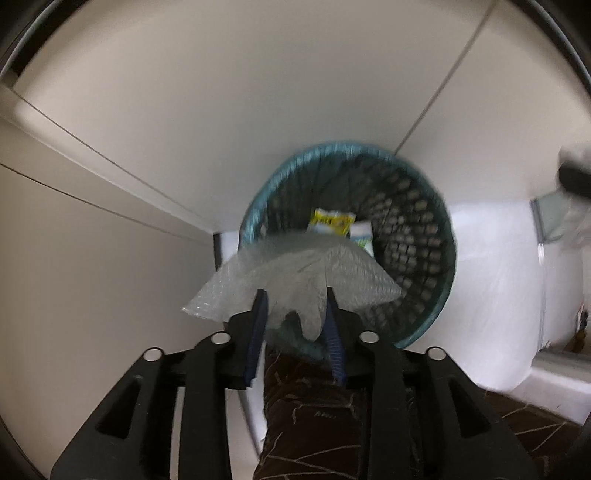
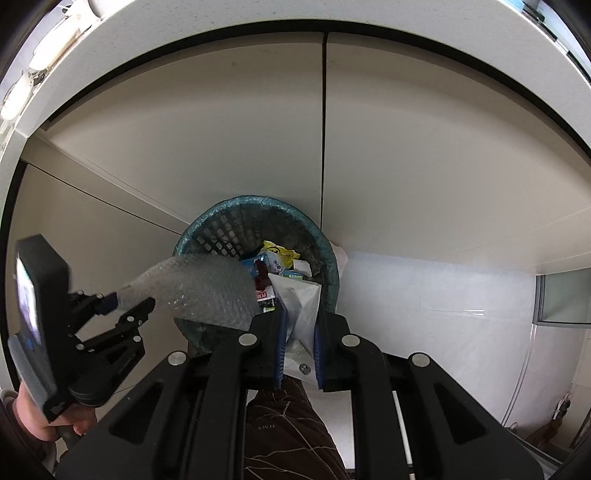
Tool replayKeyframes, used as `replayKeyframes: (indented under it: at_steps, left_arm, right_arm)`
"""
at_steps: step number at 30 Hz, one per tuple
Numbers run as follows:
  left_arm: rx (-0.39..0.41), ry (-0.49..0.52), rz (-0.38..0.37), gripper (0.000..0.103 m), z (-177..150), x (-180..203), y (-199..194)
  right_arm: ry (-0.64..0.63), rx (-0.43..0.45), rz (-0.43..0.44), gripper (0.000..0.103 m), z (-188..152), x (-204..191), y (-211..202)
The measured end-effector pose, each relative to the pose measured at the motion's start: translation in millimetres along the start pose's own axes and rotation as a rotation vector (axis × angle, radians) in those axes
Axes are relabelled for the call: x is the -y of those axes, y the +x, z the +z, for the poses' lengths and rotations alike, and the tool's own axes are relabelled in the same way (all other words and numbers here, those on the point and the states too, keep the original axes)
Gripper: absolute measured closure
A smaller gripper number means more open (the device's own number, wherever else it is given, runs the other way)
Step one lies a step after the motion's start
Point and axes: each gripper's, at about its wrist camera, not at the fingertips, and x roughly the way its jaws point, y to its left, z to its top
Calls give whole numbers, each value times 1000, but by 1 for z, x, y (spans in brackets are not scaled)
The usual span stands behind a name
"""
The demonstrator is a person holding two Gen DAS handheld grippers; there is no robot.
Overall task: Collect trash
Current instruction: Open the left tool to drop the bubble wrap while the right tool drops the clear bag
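Observation:
A teal mesh waste basket [image 1: 417, 221] stands on the floor against pale cabinet doors; it also shows in the right wrist view [image 2: 218, 229]. Wrappers and cartons [image 2: 275, 258] lie inside it. My left gripper [image 1: 295, 299] is shut on a sheet of clear bubble wrap [image 1: 291, 284] held over the basket's near rim; that gripper and the bubble wrap [image 2: 195, 284] show at the left of the right wrist view. My right gripper [image 2: 300, 314] is shut on a white plastic pouch [image 2: 301, 306] just above the basket's near rim.
Pale cabinet doors [image 2: 258, 129] rise behind the basket, with a counter edge [image 2: 258, 14] above. White floor [image 2: 424, 295] lies to the right. A brown patterned trouser leg [image 2: 284, 432] is below the grippers. A glass panel [image 2: 561, 295] is at the far right.

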Motion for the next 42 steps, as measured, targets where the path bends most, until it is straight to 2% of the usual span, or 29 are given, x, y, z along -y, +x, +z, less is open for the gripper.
replayKeyframes:
  at_steps: [2, 4, 5, 7, 10, 11, 17, 25, 37, 39, 42]
  left_arm:
    - [43, -34, -16, 60, 3, 0, -5]
    - [88, -61, -17, 42, 6, -8, -18]
    - [104, -71, -20, 39, 7, -12, -25]
    - [136, -98, -25, 23, 7, -22, -37]
    - [171, -137, -44, 8, 7, -34, -49]
    - [179, -150, -42, 6, 6, -38, -52]
    - [179, -194, -27, 6, -1, -57, -54]
    - [155, -203, -26, 6, -2, -69, -39]
    - [106, -211, -38, 6, -1, -82, -21]
    - [101, -212, -38, 6, 0, -84, -19]
    - [94, -213, -43, 6, 2, -87, -16]
  right_arm:
    - [-3, 3, 8, 92, 1, -1, 2]
    - [-10, 4, 24, 92, 2, -4, 5]
    - [-12, 8, 32, 92, 1, -5, 7]
    - [-17, 9, 53, 92, 4, -10, 14]
    - [-38, 7, 77, 91, 6, -21, 27]
    - [-46, 2, 84, 91, 6, -25, 32]
    - [-69, -29, 96, 91, 7, -39, 57]
    - [-87, -60, 88, 89, 14, -54, 85]
    - [-78, -96, 75, 67, 20, -60, 119]
    - [-80, -99, 78, 59, 21, -63, 122]
    - [-86, -101, 77, 54, 22, -67, 126]
